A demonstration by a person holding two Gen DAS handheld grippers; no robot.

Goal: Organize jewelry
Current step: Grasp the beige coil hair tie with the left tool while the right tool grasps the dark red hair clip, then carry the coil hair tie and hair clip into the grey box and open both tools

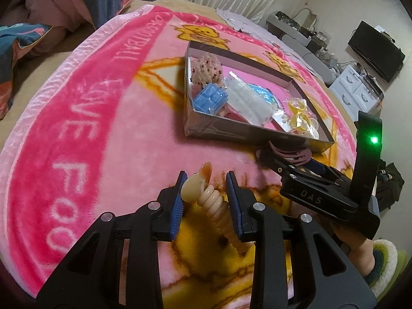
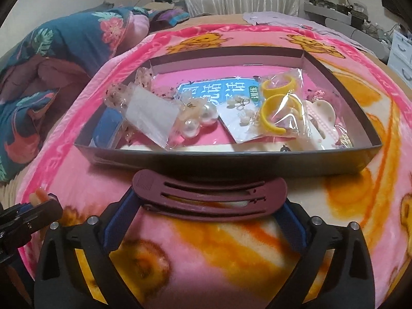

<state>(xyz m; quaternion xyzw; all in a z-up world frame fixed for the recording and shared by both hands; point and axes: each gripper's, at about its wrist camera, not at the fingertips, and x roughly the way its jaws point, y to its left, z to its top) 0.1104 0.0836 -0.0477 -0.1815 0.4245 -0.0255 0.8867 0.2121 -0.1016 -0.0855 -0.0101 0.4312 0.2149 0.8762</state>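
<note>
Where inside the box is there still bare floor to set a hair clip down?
Bare pink floor shows in the box along its far wall, behind the blue card, and in a small patch near the front wall beside the pearls. The right side is crowded with bagged yellow rings and a white clip.

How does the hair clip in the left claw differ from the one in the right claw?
The beige spiral hair clip is ribbed and rounded; the maroon hair clip is flat and slotted. The beige one runs along the left claw, whose jaws stand narrow; the maroon one lies crosswise in the right claw, which spans it wide. Both are outside the box.
</note>
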